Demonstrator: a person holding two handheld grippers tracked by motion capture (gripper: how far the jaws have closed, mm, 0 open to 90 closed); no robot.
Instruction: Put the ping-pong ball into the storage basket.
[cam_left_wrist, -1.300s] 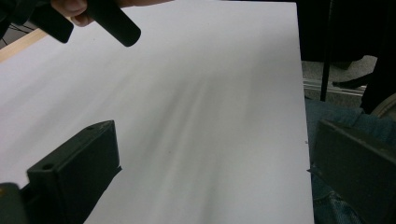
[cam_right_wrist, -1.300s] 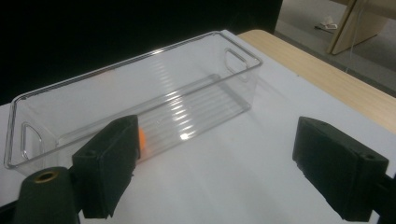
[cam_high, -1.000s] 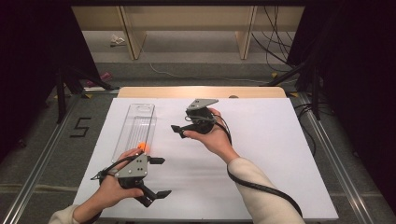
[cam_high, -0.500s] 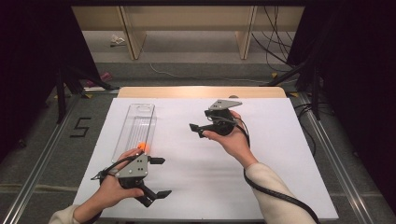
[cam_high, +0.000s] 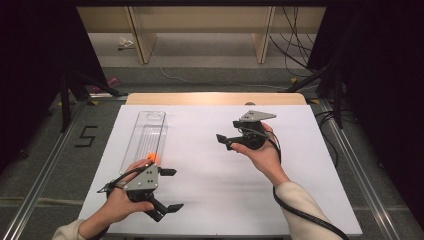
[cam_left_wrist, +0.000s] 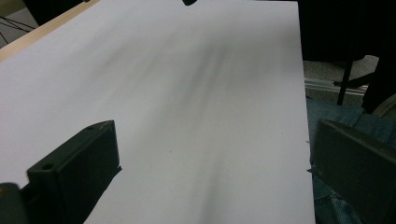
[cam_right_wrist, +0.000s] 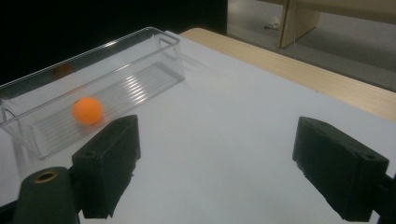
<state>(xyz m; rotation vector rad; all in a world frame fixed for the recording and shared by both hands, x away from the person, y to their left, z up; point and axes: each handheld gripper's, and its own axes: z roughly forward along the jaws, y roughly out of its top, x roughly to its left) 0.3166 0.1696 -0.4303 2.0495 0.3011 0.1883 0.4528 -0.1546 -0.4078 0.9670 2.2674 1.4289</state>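
Two hand-held grippers over a white sheet (cam_high: 210, 170) on the table, both empty.

Left gripper (cam_high: 170, 189) low at the near left of the high view, gripped by the left hand (cam_high: 122, 202), grey plate on top, jaws pointing right across the sheet. Jaws spread wide — nothing between them but bare white surface in the left gripper view (cam_left_wrist: 210, 177), the right-hand jaw hanging past the sheet's edge above blue denim (cam_left_wrist: 336, 135).

Right gripper (cam_high: 225, 141) held up in the right hand (cam_high: 262, 155) toward the middle right of the sheet, well apart from the left one, jaws aimed left. Also wide open in its own view (cam_right_wrist: 215, 163), holding nothing, only white sheet in the gap.

Orange ball (cam_high: 152, 158) inside the clear plastic tray (cam_high: 142, 131), near the tray's closer end, just beyond the left gripper's plate in the high view. Same ball (cam_right_wrist: 87, 110) resting on the ribbed floor of the tray (cam_right_wrist: 154, 46) in the right gripper view — up and to the left of the left-hand jaw, not touched by either gripper. Tray long and narrow, lying lengthwise along the left side of the sheet, far end near the wooden table edge (cam_high: 215, 98).

Black cable (cam_high: 300, 212) trailing from the right gripper along the sleeve.
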